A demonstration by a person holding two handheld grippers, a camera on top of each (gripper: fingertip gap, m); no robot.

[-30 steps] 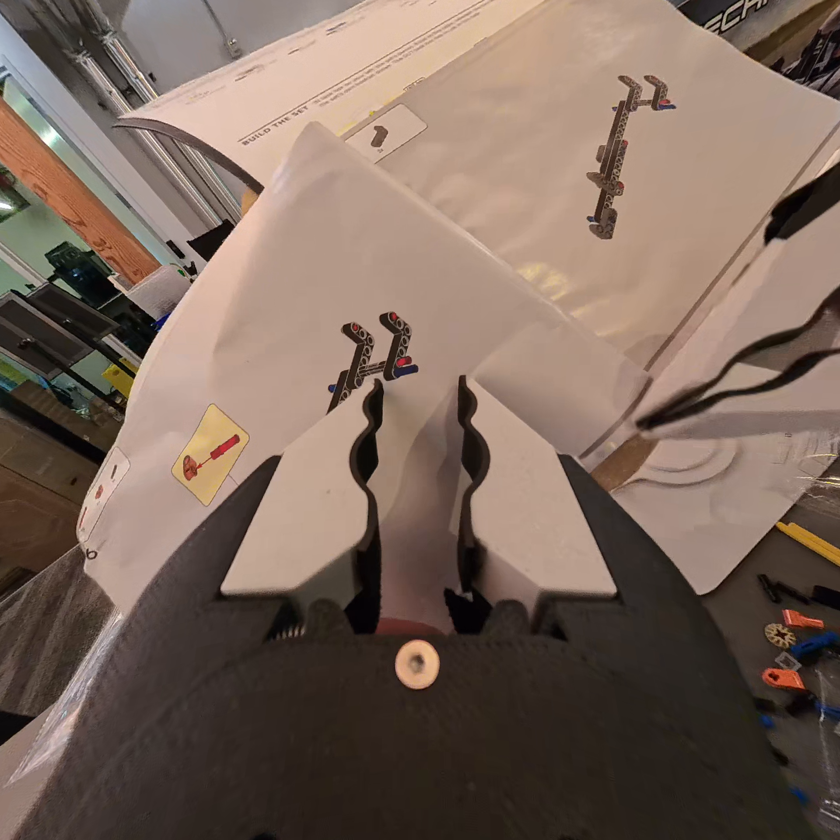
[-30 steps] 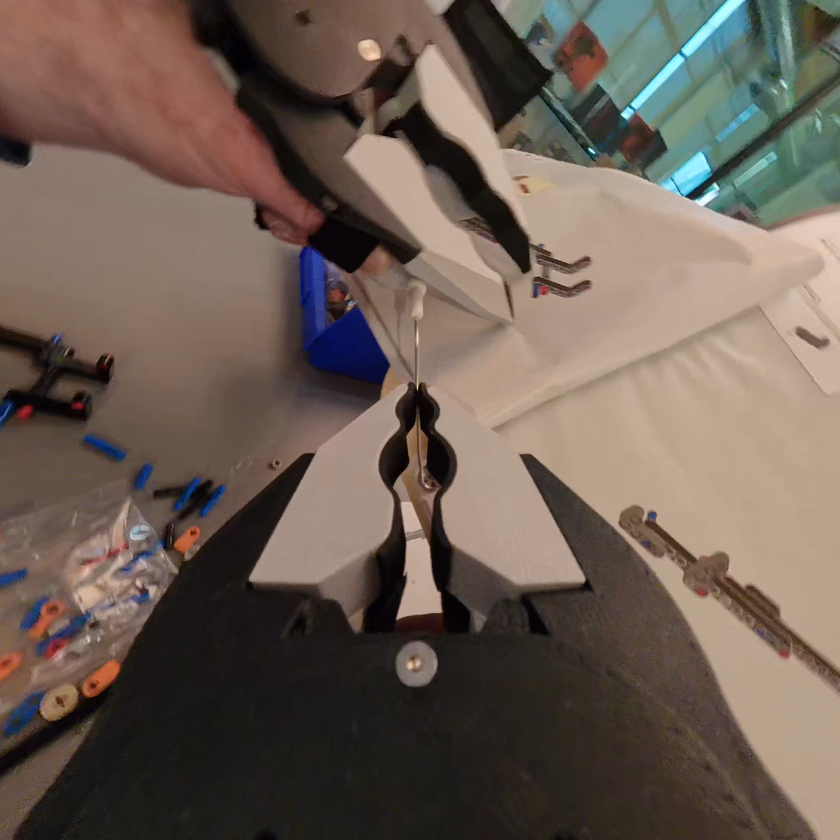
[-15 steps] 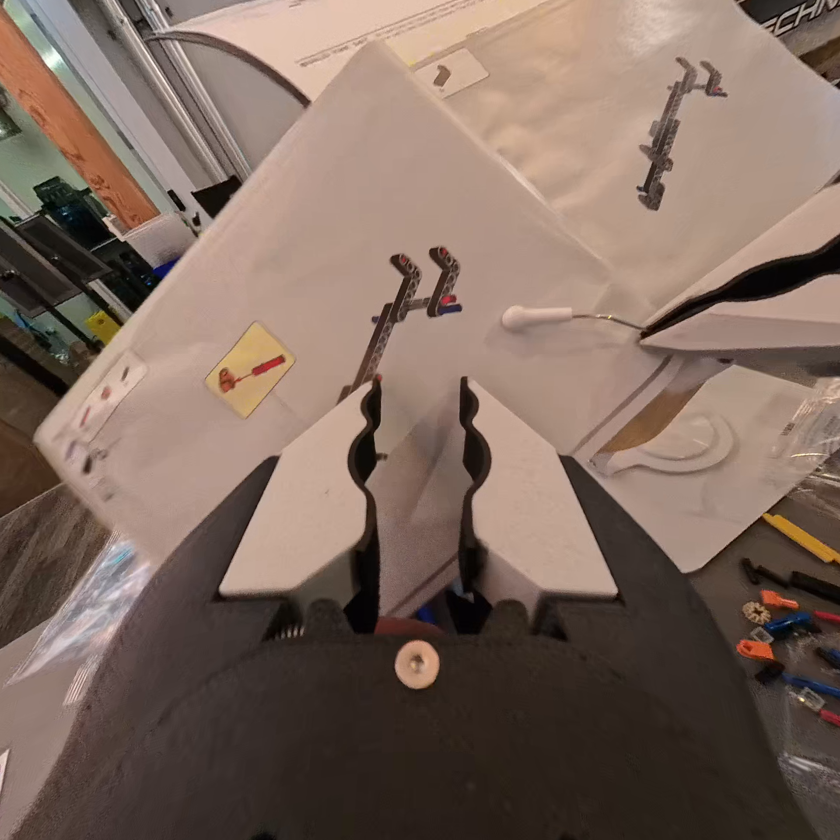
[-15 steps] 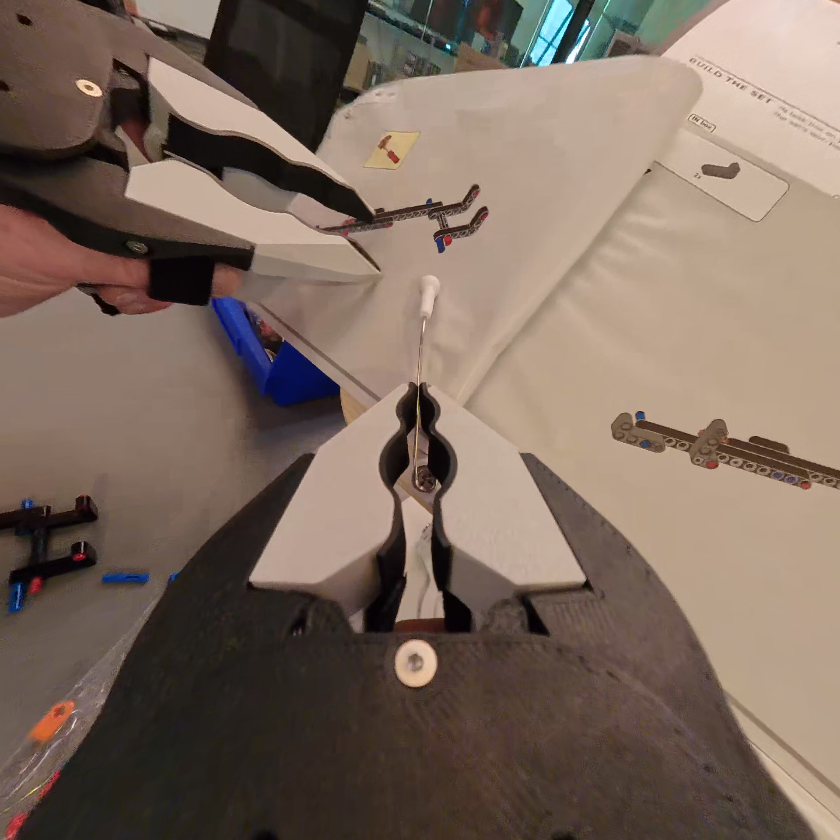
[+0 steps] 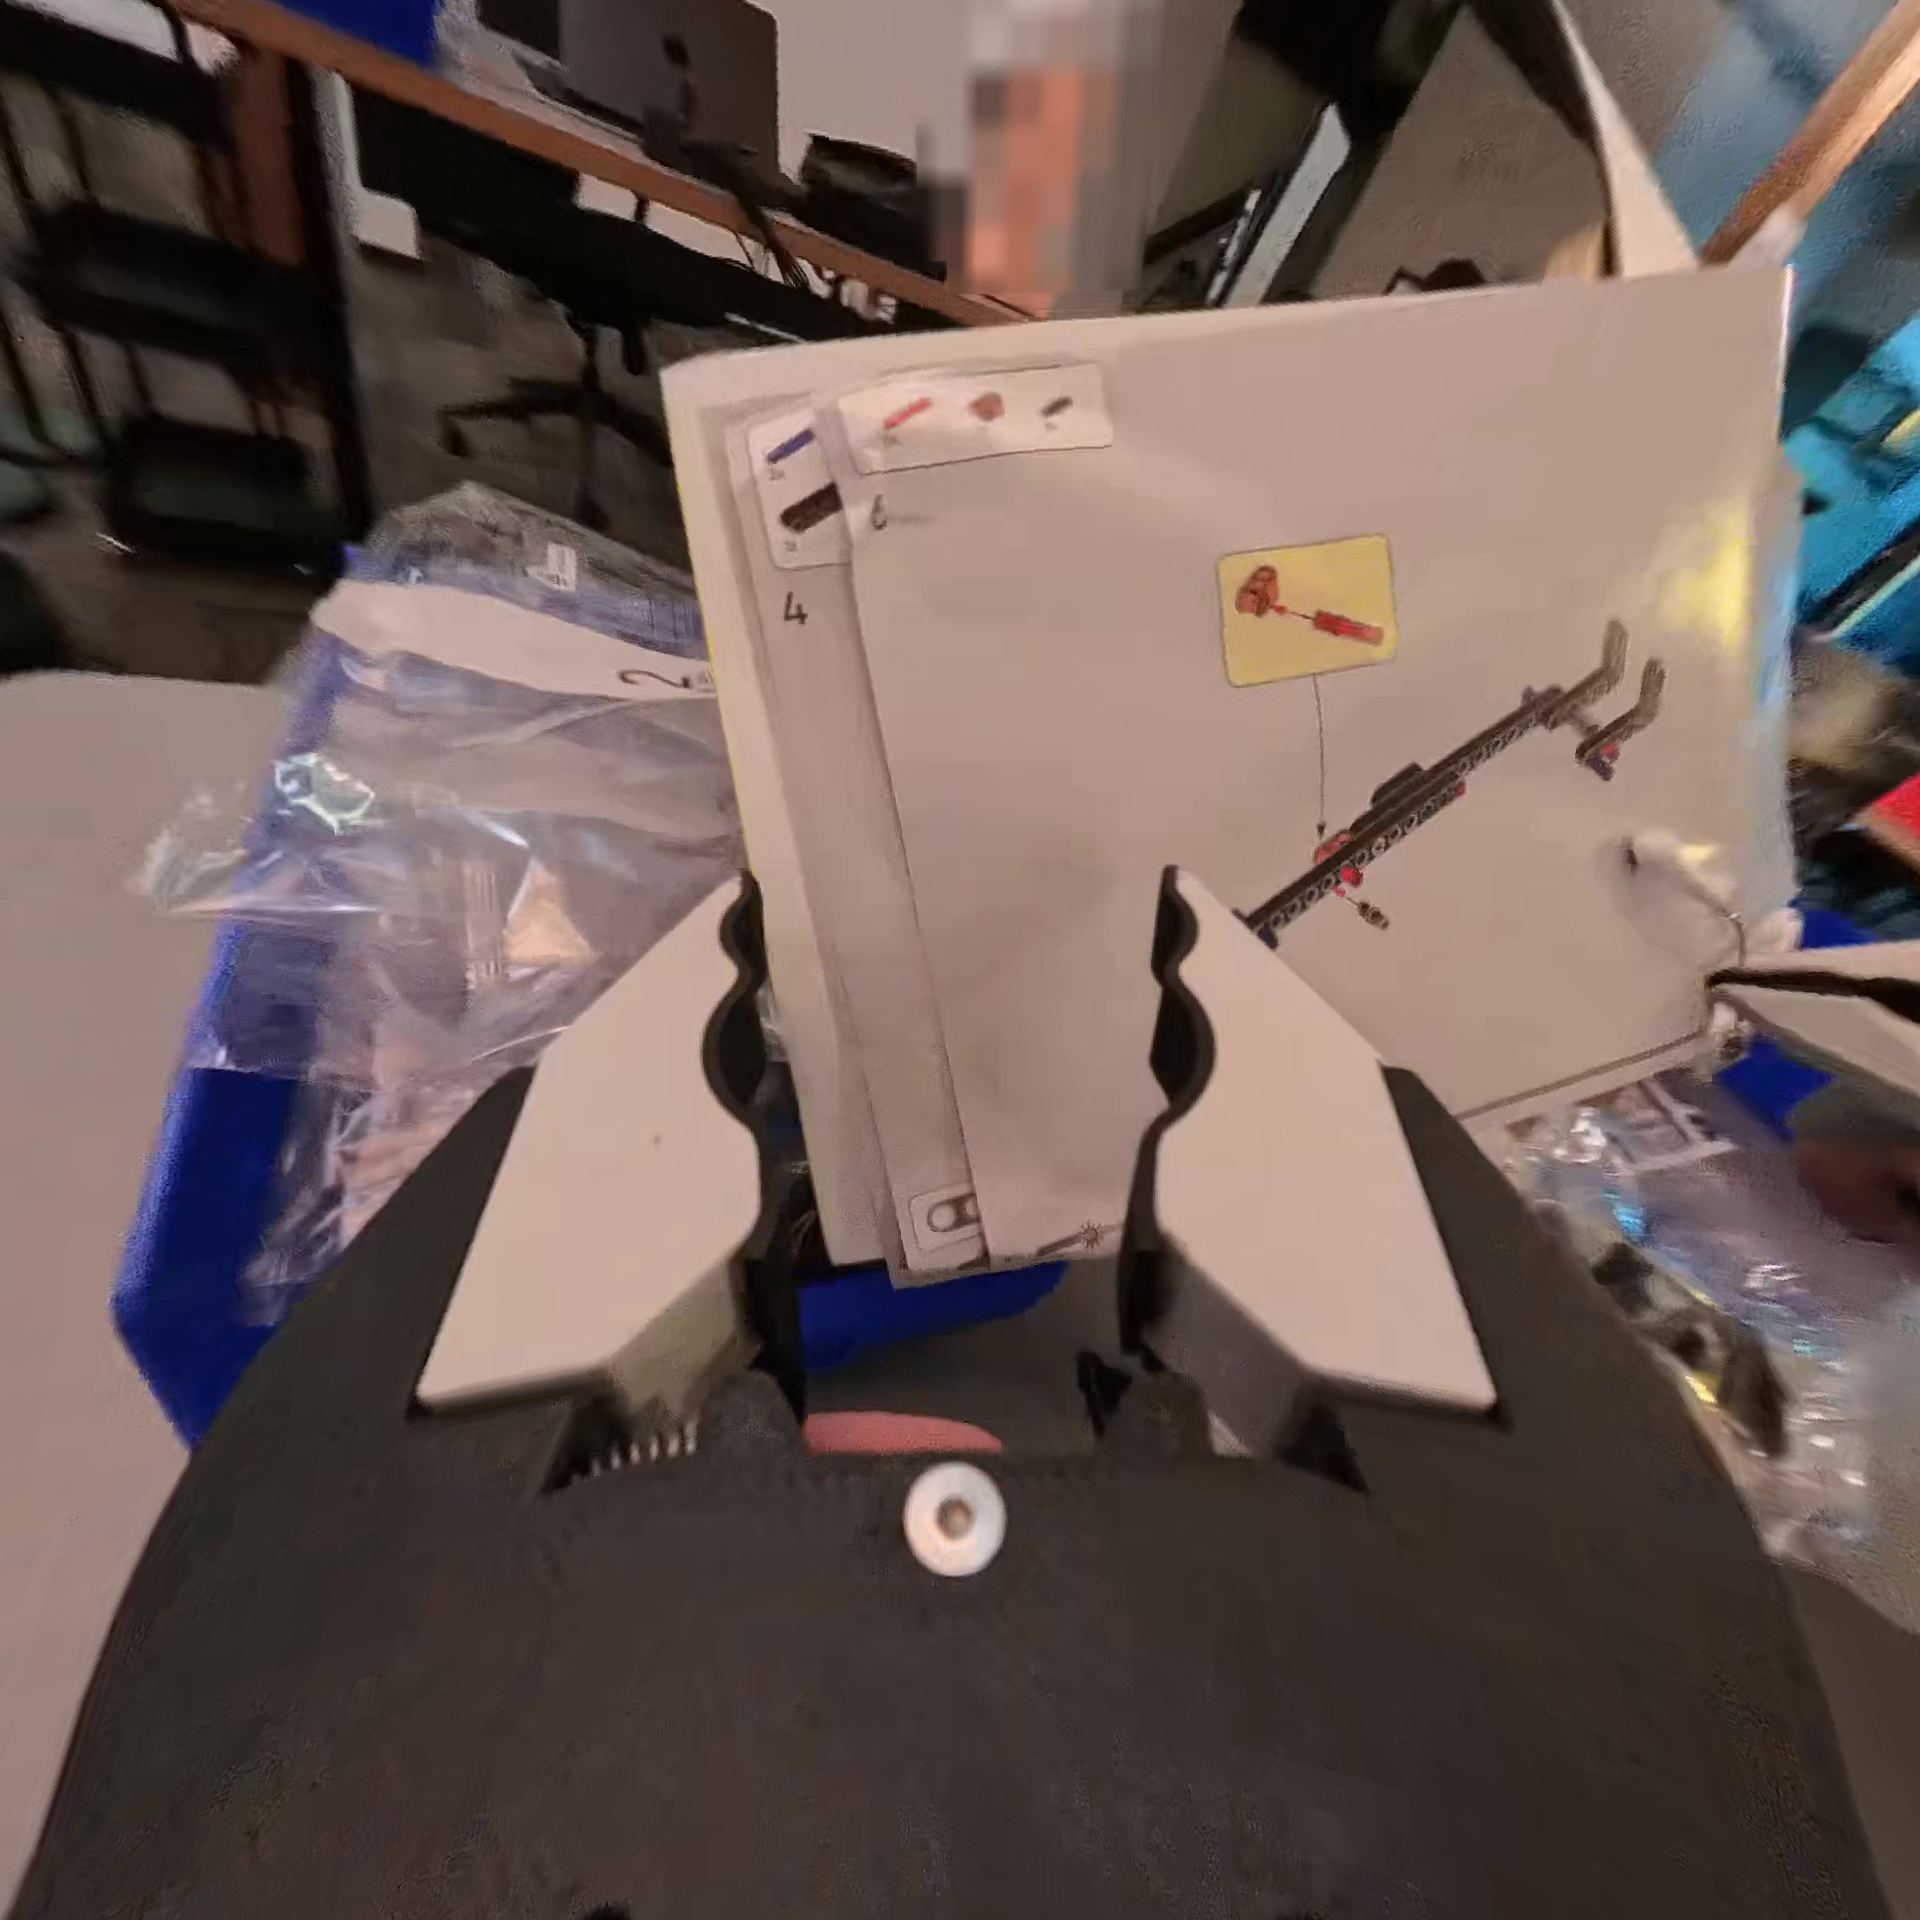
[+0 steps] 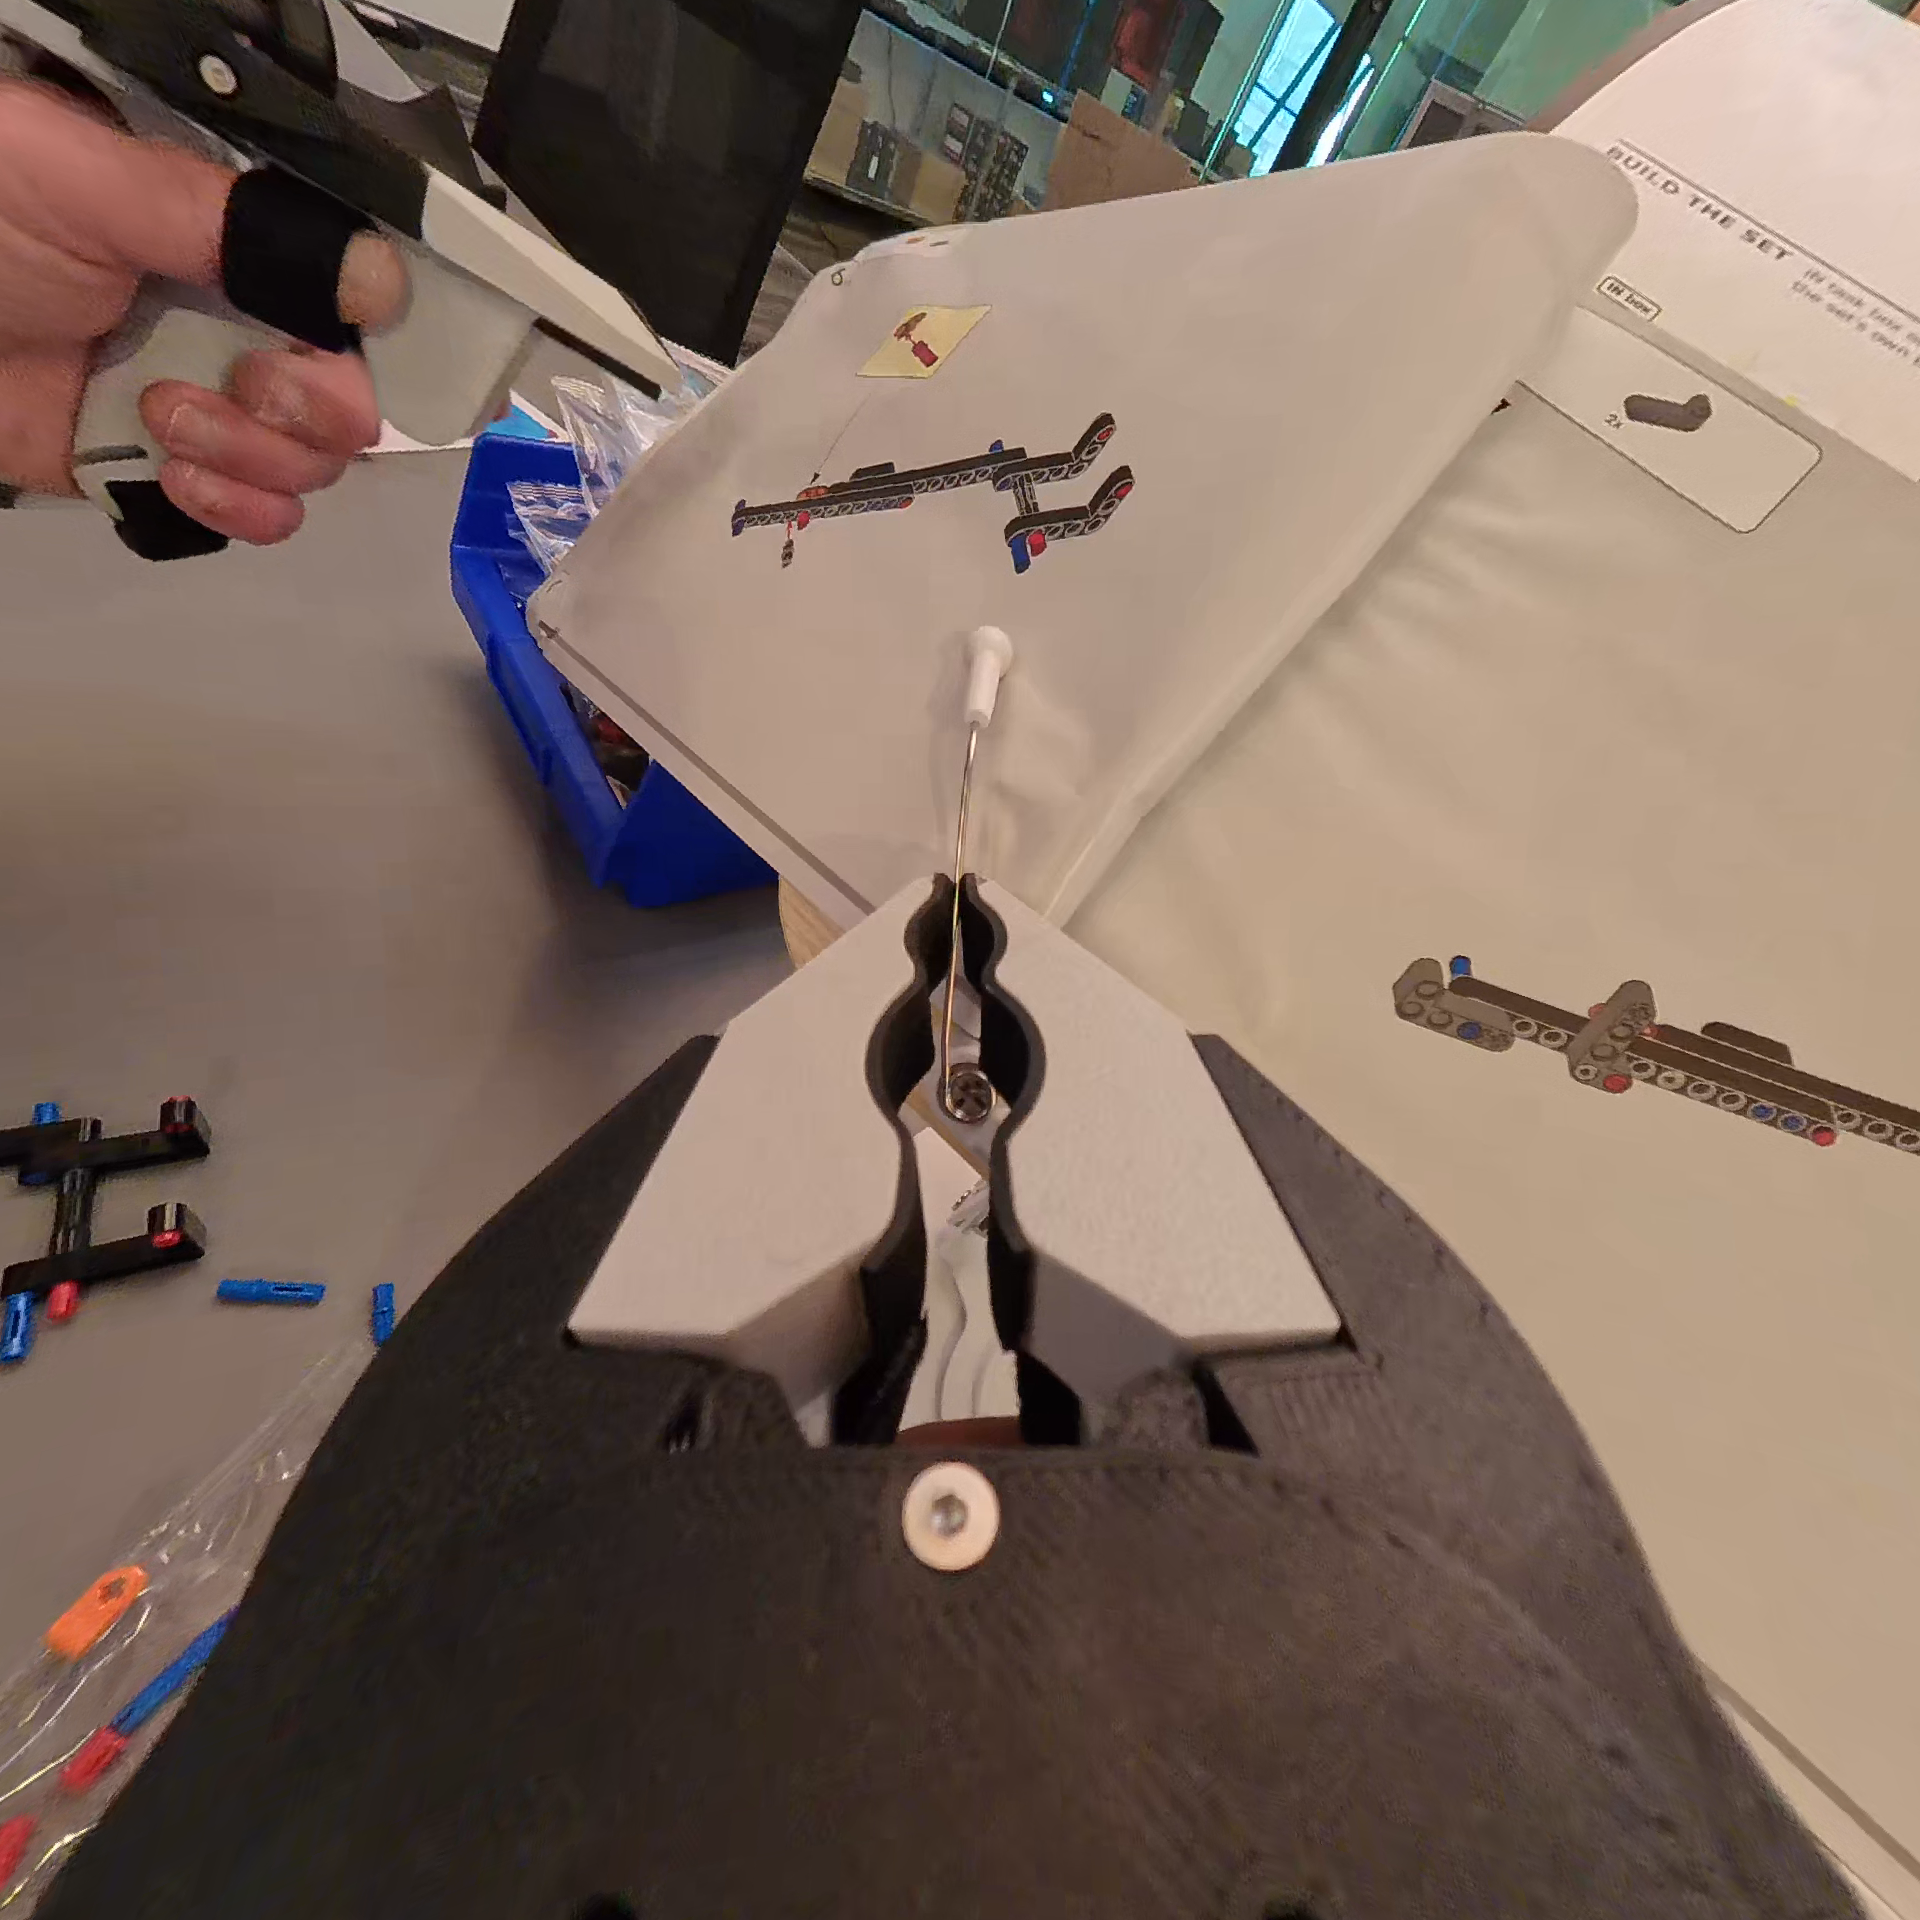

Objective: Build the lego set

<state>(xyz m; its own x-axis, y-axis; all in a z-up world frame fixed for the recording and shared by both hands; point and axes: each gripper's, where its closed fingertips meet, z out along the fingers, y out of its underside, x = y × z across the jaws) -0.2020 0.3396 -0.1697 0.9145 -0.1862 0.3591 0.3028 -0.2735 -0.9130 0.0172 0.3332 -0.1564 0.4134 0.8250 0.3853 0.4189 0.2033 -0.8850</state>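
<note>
Grey worktop [image 6: 260,790] carries an open instruction booklet [image 6: 1455,727] with one leaf [image 6: 1091,343] lifted above a blue bin [image 6: 540,727] of clear parts bags [image 5: 436,831]. The right gripper [image 6: 956,883] has its jaws clenched on a thin metal wire clip [image 6: 966,790] whose white tip [image 6: 982,675] presses on that leaf. The left gripper [image 5: 951,904], jaws released and spread, faces the standing pages. A partly built black lego frame [image 6: 94,1205] lies on the worktop with loose blue pins [image 6: 270,1291] beside it.
</note>
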